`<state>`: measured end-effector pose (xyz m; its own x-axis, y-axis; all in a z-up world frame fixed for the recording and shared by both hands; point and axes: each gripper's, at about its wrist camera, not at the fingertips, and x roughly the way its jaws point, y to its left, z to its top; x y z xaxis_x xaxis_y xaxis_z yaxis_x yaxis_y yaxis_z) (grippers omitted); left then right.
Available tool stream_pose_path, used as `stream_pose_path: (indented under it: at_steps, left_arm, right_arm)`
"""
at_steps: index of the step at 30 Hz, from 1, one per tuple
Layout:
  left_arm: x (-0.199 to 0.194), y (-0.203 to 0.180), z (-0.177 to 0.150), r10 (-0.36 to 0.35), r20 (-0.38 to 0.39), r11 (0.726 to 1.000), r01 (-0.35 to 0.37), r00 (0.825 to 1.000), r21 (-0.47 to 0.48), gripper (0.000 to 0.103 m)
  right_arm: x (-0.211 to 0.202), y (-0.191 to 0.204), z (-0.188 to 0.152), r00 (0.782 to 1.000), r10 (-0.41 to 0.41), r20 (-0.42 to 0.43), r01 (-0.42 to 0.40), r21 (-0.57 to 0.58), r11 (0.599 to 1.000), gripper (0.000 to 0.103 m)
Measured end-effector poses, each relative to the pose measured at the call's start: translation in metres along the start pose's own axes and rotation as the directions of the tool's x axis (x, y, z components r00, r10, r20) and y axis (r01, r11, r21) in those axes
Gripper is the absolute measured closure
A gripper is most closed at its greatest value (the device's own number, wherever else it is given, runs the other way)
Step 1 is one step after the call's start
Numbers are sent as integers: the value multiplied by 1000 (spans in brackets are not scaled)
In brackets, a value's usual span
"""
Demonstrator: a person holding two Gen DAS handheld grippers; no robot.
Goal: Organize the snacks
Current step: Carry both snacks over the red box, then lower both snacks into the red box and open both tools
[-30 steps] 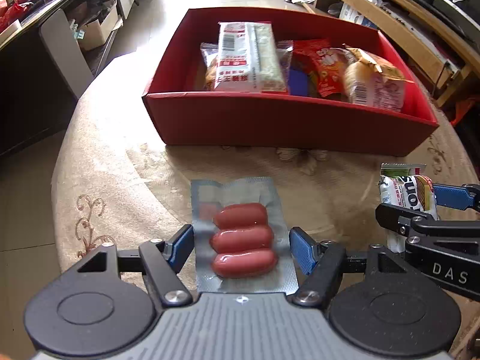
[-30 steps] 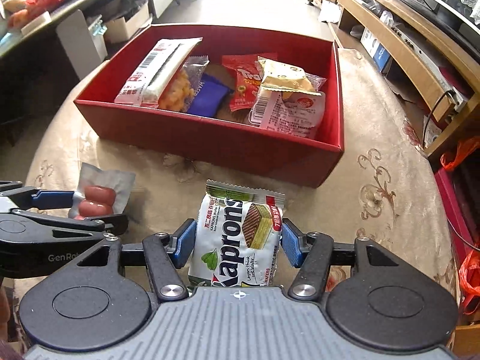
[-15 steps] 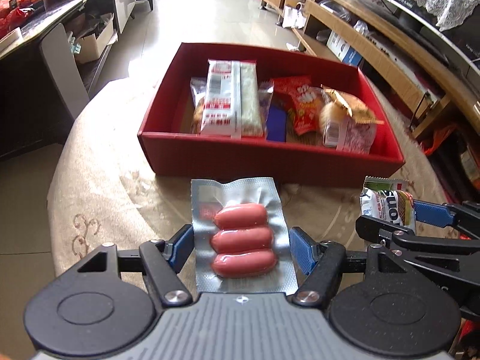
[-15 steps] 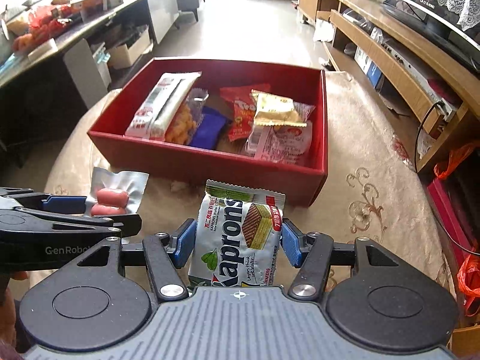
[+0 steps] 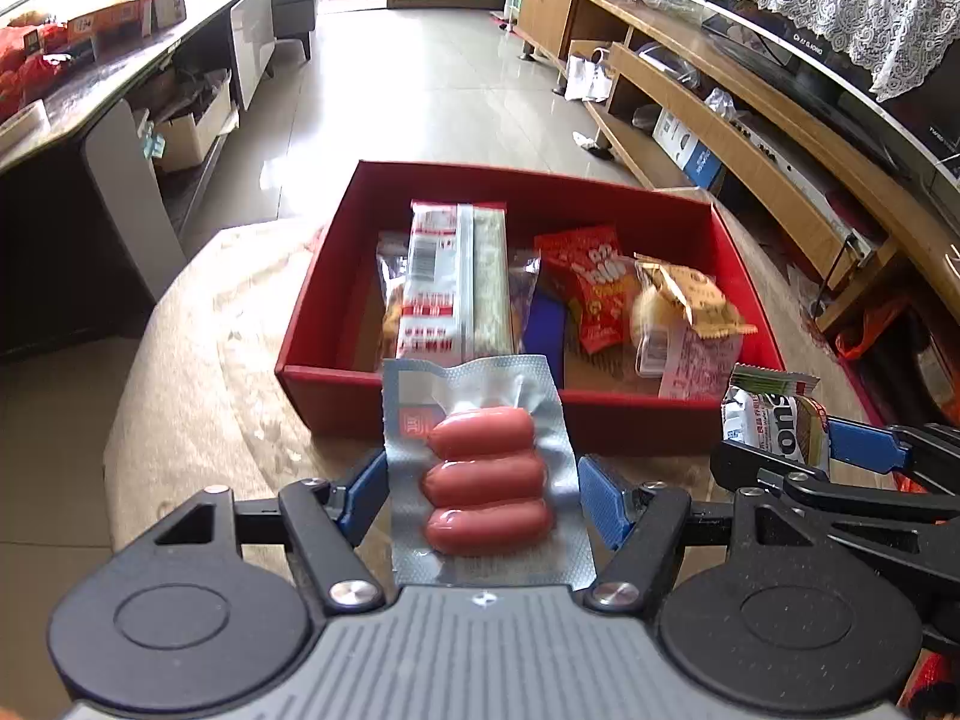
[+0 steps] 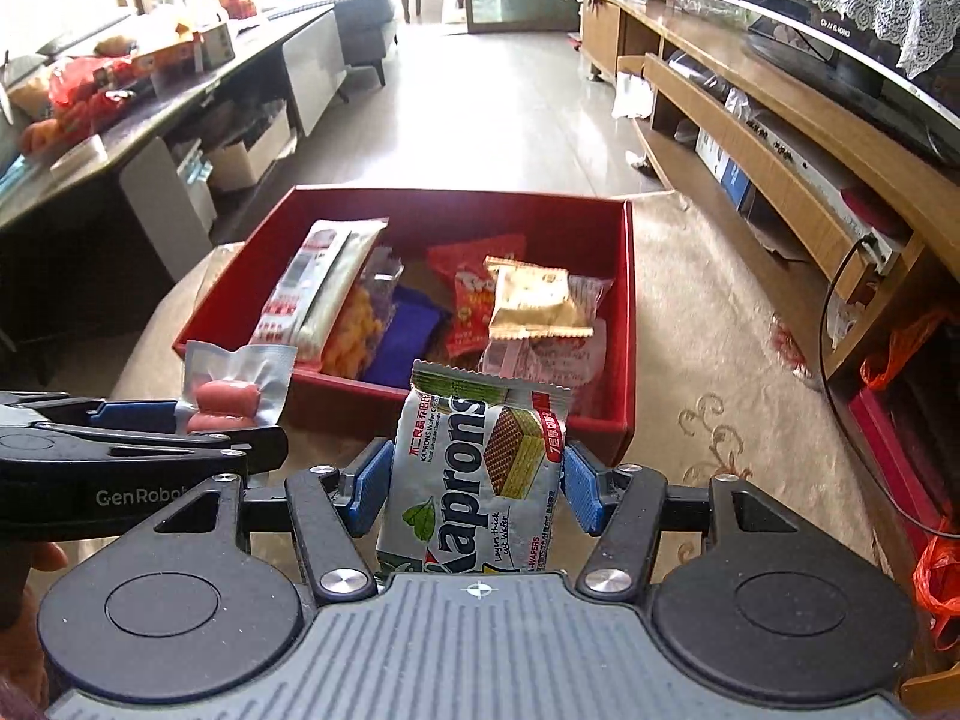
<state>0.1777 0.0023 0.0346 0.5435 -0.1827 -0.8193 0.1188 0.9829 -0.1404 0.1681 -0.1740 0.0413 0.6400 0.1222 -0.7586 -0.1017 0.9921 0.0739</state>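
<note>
My left gripper [image 5: 483, 489] is shut on a clear pack of three sausages [image 5: 485, 474] and holds it in the air before the red box [image 5: 432, 405]. My right gripper [image 6: 474, 486] is shut on a Kaprons wafer pack [image 6: 477, 474], also lifted, beside the left one. The red box [image 6: 624, 324] holds several snack packs: a long white and red pack [image 5: 456, 282], a red bag [image 5: 591, 282] and a gold-topped pack [image 5: 684, 324]. The wafer pack also shows in the left wrist view [image 5: 774, 423], the sausage pack in the right wrist view [image 6: 231, 387].
The box sits on a round table with a beige embroidered cloth [image 6: 708, 396]. A low wooden TV bench [image 6: 780, 138] runs along the right. A dark counter with clutter [image 5: 90, 78] stands at the left. Tiled floor [image 5: 420, 90] lies beyond the table.
Both grippers have risen from the tablecloth with their packs and now sit higher, so the box looks lower and farther. The grips are unchanged.
</note>
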Motion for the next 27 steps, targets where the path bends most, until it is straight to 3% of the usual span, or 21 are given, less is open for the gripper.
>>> stream_pose_path:
  at_steps: [14, 27]
  left_arm:
    - [26, -12, 60, 38, 72, 999, -39, 997, 11, 39]
    - [81, -12, 82, 66, 15, 998, -66, 998, 2, 39]
  right_arm:
    - [26, -18, 48, 998, -22, 57, 19, 56, 998, 37]
    - [73, -27, 64, 999, -38, 27, 36, 58, 998, 36]
